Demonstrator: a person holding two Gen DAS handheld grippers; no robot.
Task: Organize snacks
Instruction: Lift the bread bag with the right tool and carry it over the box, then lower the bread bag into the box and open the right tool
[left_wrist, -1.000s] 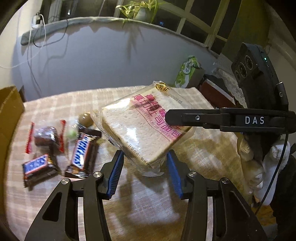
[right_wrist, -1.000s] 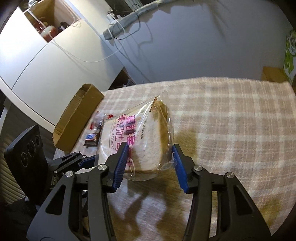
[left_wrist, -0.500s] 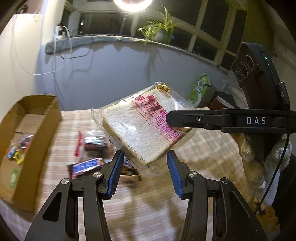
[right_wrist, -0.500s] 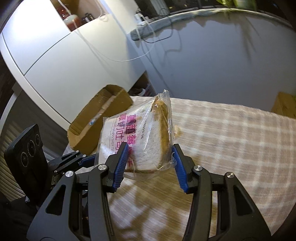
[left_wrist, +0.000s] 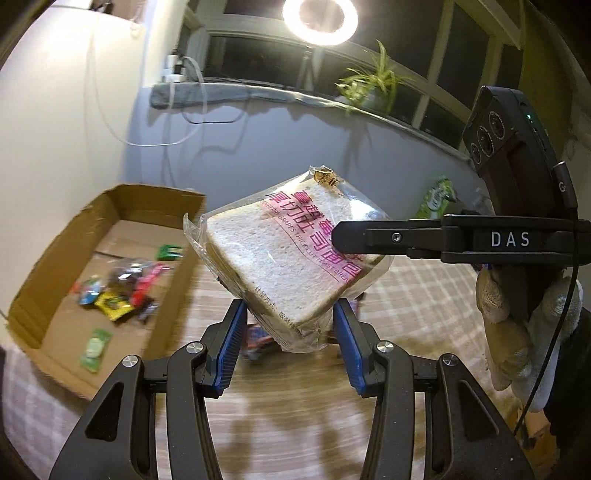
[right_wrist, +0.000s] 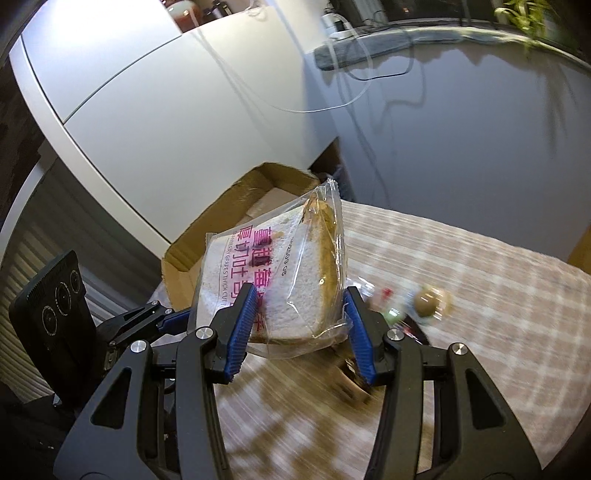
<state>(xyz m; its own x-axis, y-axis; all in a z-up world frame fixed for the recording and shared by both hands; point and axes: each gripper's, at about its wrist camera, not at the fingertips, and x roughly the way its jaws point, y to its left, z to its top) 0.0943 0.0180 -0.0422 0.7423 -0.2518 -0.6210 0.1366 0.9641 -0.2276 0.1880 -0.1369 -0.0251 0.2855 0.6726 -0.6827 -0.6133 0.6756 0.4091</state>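
Table (left_wrist: 295, 413) covered with beige and white plaid cloth (right_wrist: 480, 266). Open cardboard box (left_wrist: 122, 206) sits on it at the left end, beside the white wall; small bright wrappers (left_wrist: 122, 291) lie on the box floor. On the cloth, right wrist view: a round brown wrapped sweet (right_wrist: 424, 301) and a few small wrapped snacks (right_wrist: 391, 314) beside it, blurred. Dark snack bar (left_wrist: 258, 341) partly visible in the left wrist view.
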